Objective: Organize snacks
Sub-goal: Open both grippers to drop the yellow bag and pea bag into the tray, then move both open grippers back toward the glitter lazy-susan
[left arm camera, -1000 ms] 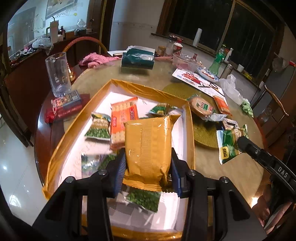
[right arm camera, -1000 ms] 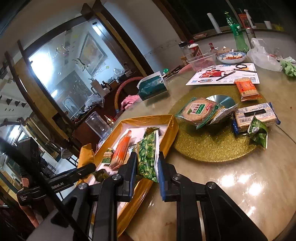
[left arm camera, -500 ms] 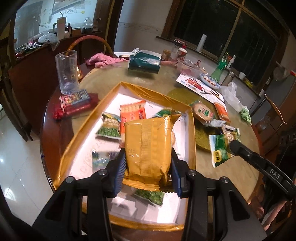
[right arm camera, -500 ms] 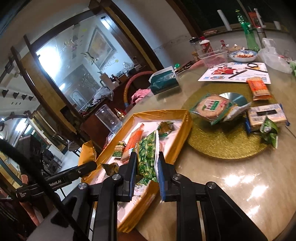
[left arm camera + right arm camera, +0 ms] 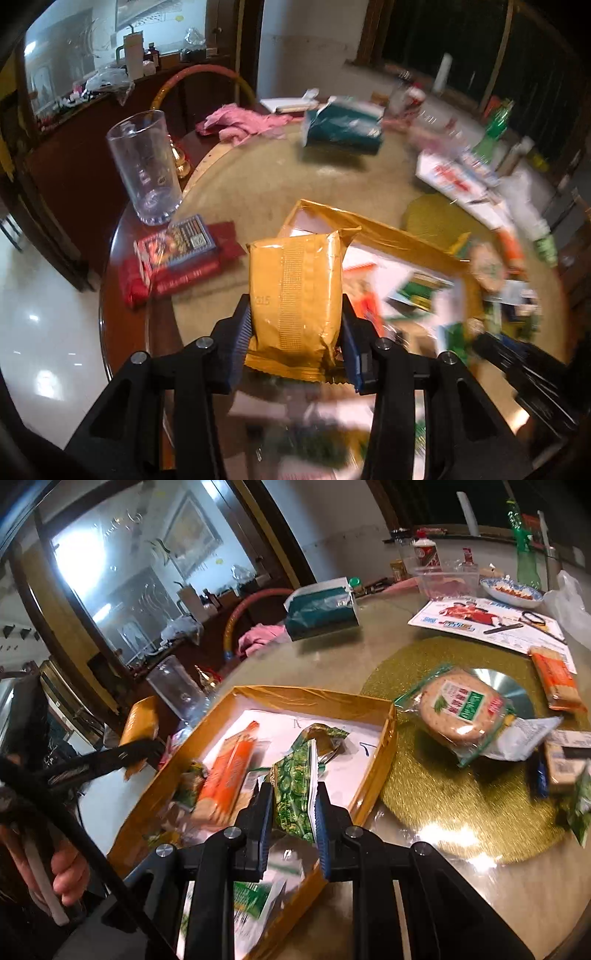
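My left gripper (image 5: 297, 325) is shut on a yellow-orange snack packet (image 5: 295, 291), held upright over the table left of the gold tray (image 5: 388, 236). In the right wrist view the same yellow packet (image 5: 139, 723) shows at the left, outside the tray. My right gripper (image 5: 293, 805) is shut on a green pea snack bag (image 5: 293, 790), held over the near part of the gold tray (image 5: 384, 749). Inside the tray lie an orange cracker pack (image 5: 225, 775) and several green packets, one of them (image 5: 325, 738) near its middle.
A clear glass (image 5: 146, 166) and a red box (image 5: 177, 258) stand left of the tray. On the gold mat (image 5: 461, 786) lie a round cake pack (image 5: 461, 709), an orange pack (image 5: 557, 683) and more snacks. A teal tissue box (image 5: 321, 609) sits farther back. A hand (image 5: 68, 871) shows at lower left.
My left gripper has swung left with the yellow packet, from over the tray to beside it. My right gripper has come in over the tray with the green bag.
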The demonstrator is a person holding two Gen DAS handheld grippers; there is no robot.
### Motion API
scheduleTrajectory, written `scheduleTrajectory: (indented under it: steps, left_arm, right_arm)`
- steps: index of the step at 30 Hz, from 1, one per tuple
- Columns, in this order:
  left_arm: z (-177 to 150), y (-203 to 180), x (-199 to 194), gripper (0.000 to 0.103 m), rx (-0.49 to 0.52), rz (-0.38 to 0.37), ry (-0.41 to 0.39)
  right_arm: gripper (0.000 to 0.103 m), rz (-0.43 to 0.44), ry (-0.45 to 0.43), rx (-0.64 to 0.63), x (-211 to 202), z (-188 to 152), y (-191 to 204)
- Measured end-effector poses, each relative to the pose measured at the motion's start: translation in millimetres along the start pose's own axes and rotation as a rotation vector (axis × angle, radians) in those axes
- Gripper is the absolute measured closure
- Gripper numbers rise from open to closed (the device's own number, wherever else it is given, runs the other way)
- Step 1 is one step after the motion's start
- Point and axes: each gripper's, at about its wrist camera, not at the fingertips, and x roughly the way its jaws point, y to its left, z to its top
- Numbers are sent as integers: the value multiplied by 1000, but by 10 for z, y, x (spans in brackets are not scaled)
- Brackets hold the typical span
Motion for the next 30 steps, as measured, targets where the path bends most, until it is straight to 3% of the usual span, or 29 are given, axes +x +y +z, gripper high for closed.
scheduleTrajectory:
  steps: [6, 9, 11, 12, 14, 15, 17, 20, 23, 26, 30]
  left_arm:
    - [145, -84, 422, 57, 17, -30, 118]
    - [141, -119, 551, 34, 50, -84, 203]
    - [98, -109, 527, 24, 46, -94, 204]
    - [78, -124, 481, 23, 45, -88, 199]
    - [34, -164, 316, 23, 58, -76, 165]
    - [-6, -190, 167, 23, 68, -70, 117]
    - [-160, -251, -223, 17, 63, -62, -13]
    - [-466, -394, -669, 13, 66, -109, -112]
    - [-790, -599, -865, 12, 72, -174, -112]
    - [-1067, -883, -854, 11, 131, -218, -34]
    - [-1370, -1233, -966, 11, 235, -173, -37]
  right_arm:
    - [81, -19, 32, -16, 126, 1, 50]
    - [79, -24, 27, 20, 98, 5, 8]
    - [64, -6, 26, 54, 53, 12, -31]
    - [59, -1, 16, 67, -5, 6, -45]
    - [53, 18, -13, 72, -155, -19, -34]
    - [51, 30, -30, 66, -254, -48, -14]
    - [36, 34, -62, 53, -440, -122, 15]
    - [28, 20, -94, 41, -713, -316, 6]
    - [27, -34, -59, 59, -867, -554, -129]
    - [27, -196, -5, 89, -987, -826, -368]
    - [27, -343, 35, 133, -1212, -1106, -696]
